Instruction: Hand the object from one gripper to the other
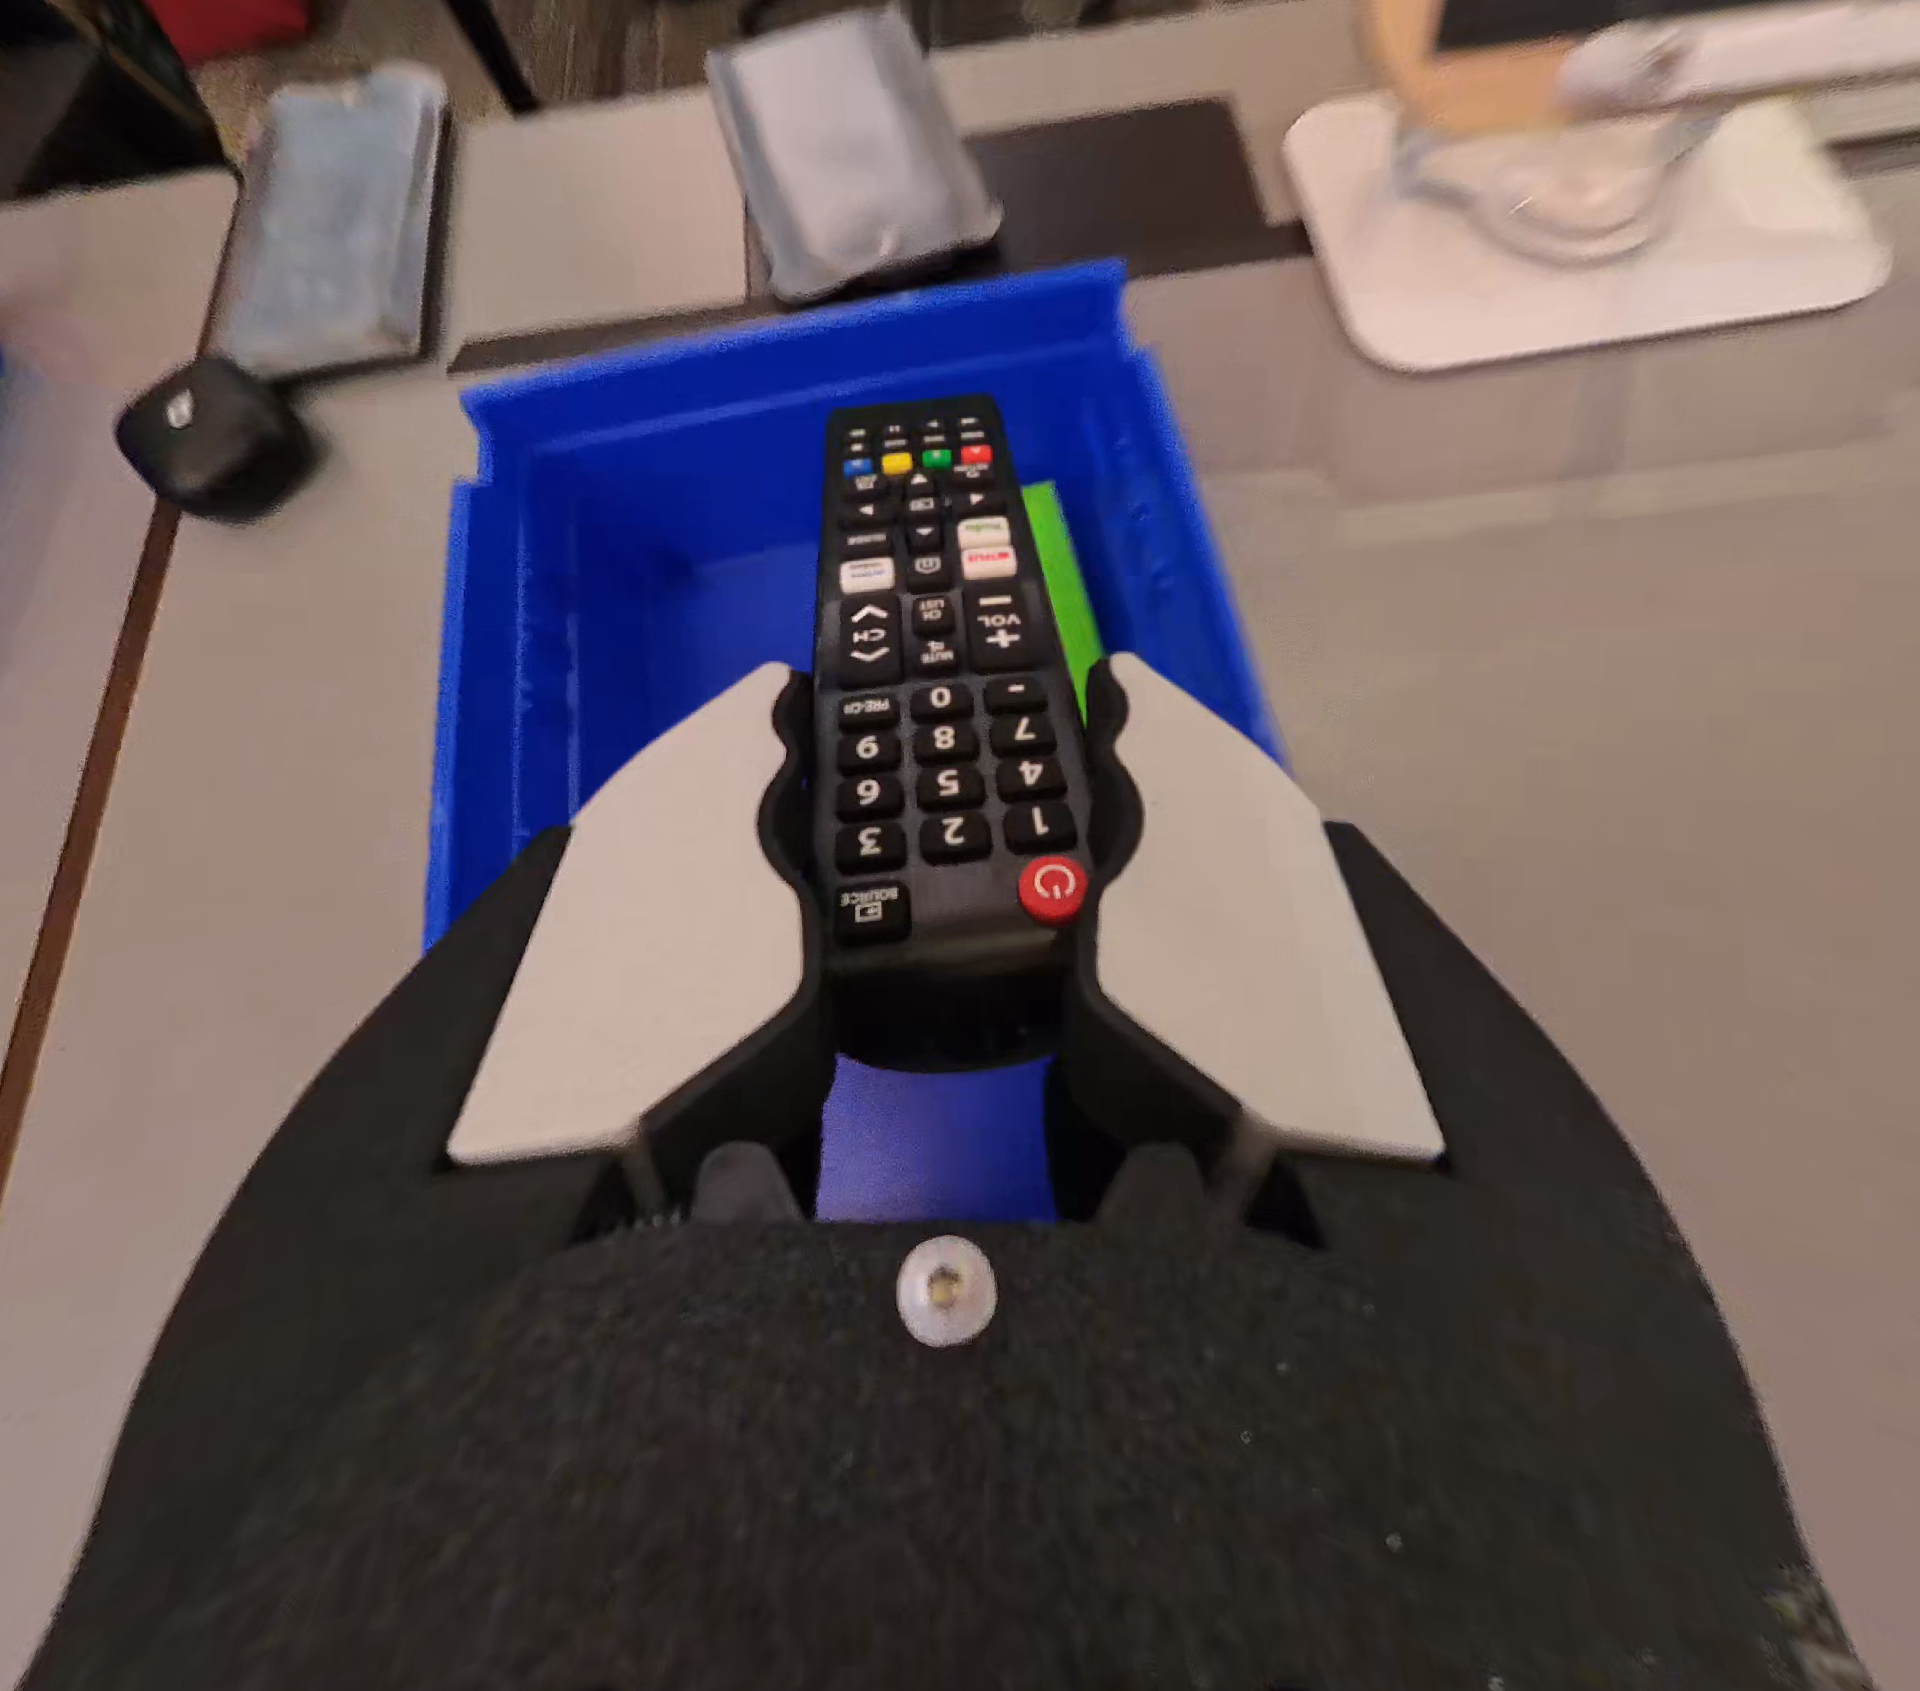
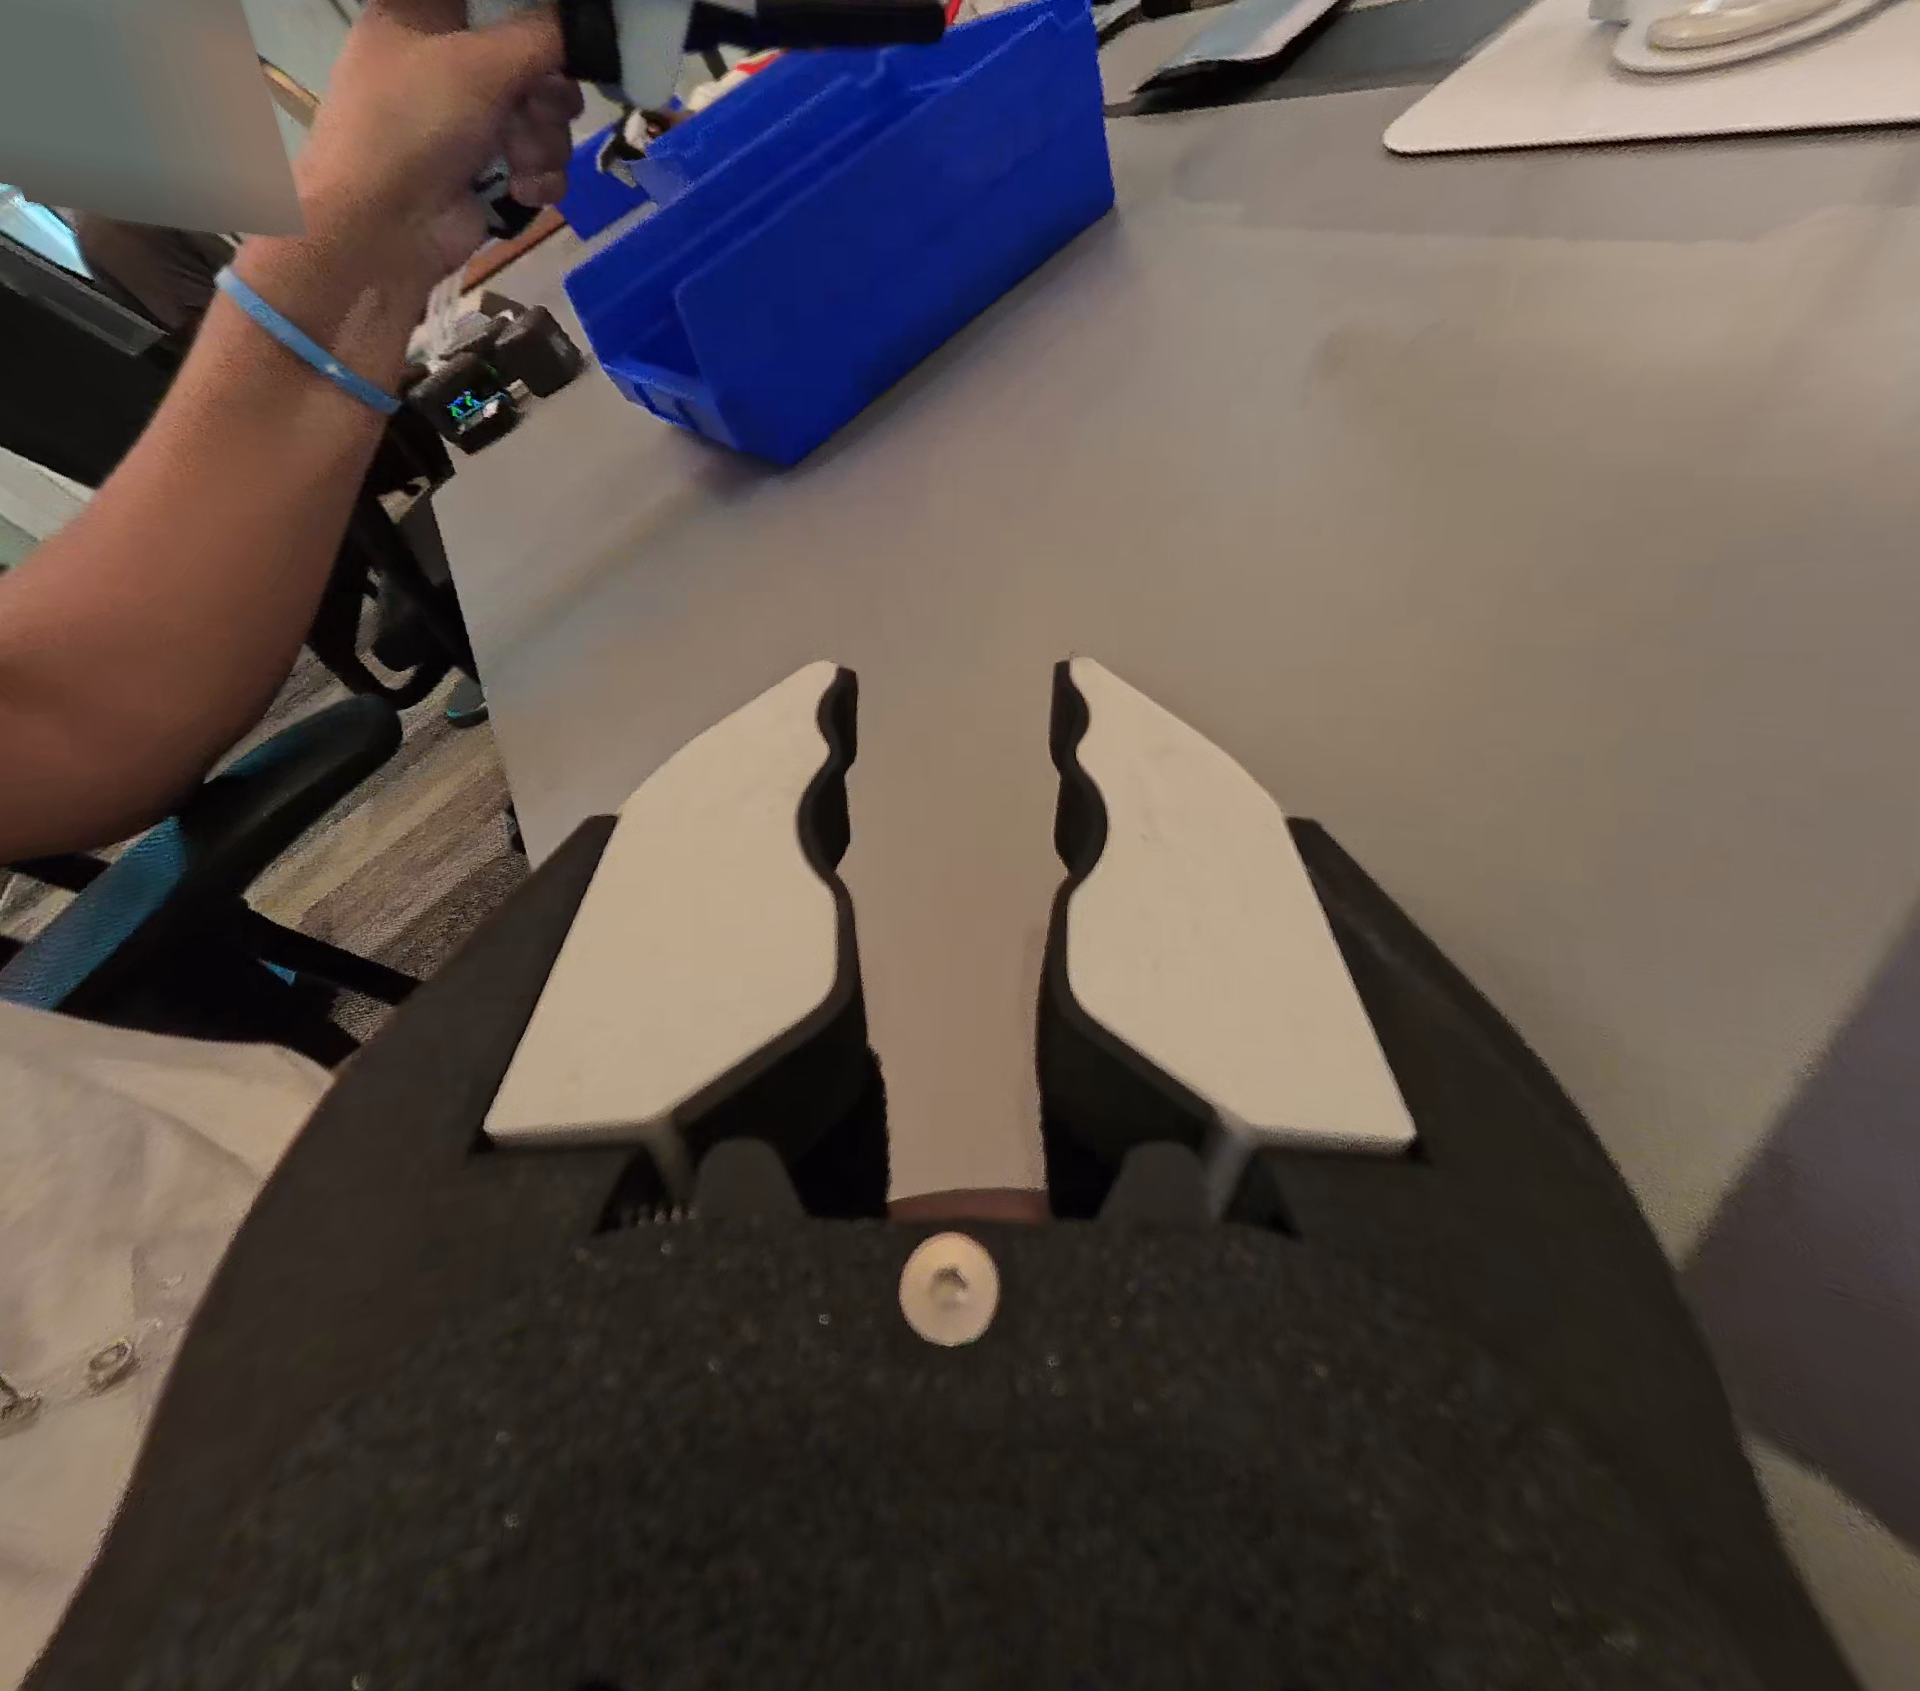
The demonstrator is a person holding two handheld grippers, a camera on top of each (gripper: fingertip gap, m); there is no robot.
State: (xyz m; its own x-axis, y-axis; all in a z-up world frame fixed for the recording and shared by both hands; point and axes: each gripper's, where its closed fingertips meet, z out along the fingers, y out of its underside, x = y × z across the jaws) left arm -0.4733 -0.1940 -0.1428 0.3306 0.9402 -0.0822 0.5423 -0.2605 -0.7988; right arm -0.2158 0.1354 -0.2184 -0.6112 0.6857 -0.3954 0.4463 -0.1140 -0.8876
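My left gripper (image 1: 943, 685) is shut on a black remote control (image 1: 935, 665) with many buttons, gripping its near end with the red power button. It holds the remote above a blue bin (image 1: 644, 478). A green object (image 1: 1060, 571) lies in the bin under the remote. In the right wrist view the left gripper (image 2: 748, 20) shows at the upper left, held in a hand, with the remote (image 2: 852, 18) sticking out over the blue bin (image 2: 894, 228). My right gripper (image 2: 954, 685) is open and empty, low over the grey table (image 2: 1351, 498), well apart from the remote.
A white monitor base (image 1: 1579, 259) stands at the back right. Two grey pouches (image 1: 332, 228) (image 1: 847, 155) and a black mouse (image 1: 213, 436) lie behind and left of the bin. A person's forearm (image 2: 208, 519) with a blue wristband reaches in from the left. An office chair (image 2: 208, 862) stands beside the table. My hands' fingertips stand some 45 cm from each other. The white monitor base (image 1: 1579, 259) is about 40 cm from both grippers' fingertips. My right wrist view (image 2: 1672, 70) looks at it from another angle.
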